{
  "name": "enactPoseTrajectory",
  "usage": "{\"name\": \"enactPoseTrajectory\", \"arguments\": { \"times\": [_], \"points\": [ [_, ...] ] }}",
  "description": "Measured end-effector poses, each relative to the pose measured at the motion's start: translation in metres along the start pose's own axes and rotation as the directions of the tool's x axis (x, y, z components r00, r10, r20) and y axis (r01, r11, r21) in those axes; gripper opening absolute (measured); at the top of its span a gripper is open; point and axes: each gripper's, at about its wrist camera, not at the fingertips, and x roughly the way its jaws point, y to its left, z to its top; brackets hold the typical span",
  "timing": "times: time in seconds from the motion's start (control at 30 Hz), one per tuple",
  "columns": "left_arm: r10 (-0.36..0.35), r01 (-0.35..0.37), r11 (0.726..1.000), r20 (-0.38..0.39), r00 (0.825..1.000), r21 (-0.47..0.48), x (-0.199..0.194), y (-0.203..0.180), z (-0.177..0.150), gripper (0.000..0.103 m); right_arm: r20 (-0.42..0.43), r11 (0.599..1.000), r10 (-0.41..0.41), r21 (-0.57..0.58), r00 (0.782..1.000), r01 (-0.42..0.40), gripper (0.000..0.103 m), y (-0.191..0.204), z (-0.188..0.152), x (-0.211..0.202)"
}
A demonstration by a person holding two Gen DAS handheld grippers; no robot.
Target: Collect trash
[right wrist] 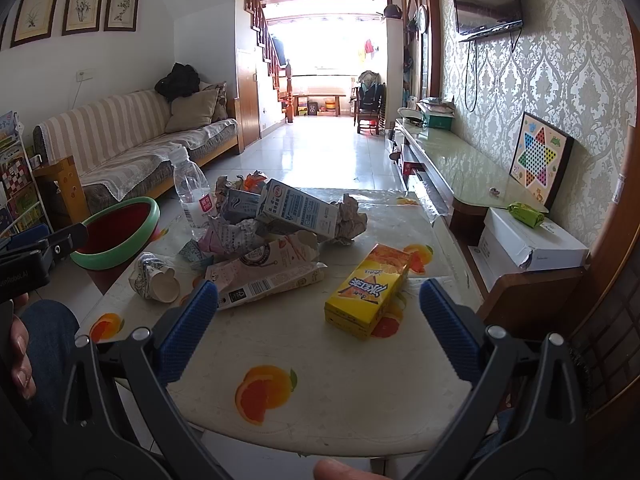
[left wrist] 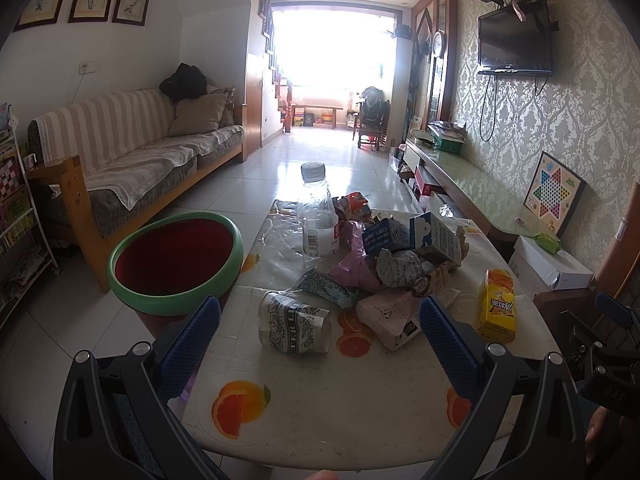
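The trash sat heaped on the low table (left wrist: 360, 412), a cloth printed with orange slices under it: a clear water bottle (left wrist: 318, 216) upright at the far side, milk cartons (right wrist: 296, 208) and crumpled paper around it. The left gripper (left wrist: 320, 336) hung over a crushed paper cup (left wrist: 294, 324), jaws spread wide and empty. The right gripper (right wrist: 318, 320) hovered near a yellow drink carton (right wrist: 368, 290), likewise spread. A green-rimmed basin (left wrist: 176, 260) stood just beside the table's left edge.
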Motion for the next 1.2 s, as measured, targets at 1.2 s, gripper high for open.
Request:
{"name": "enactPoseTrajectory", "arguments": {
  "times": [1.2],
  "points": [
    [-0.058,0.125,0.987,-0.507,0.860,0.100,0.195,0.027,-0.029,0.095,-0.140,0.982,0.055,0.188,0.989,-0.028,0.100,-0.047,-0.008,0.043]
  ]
}}
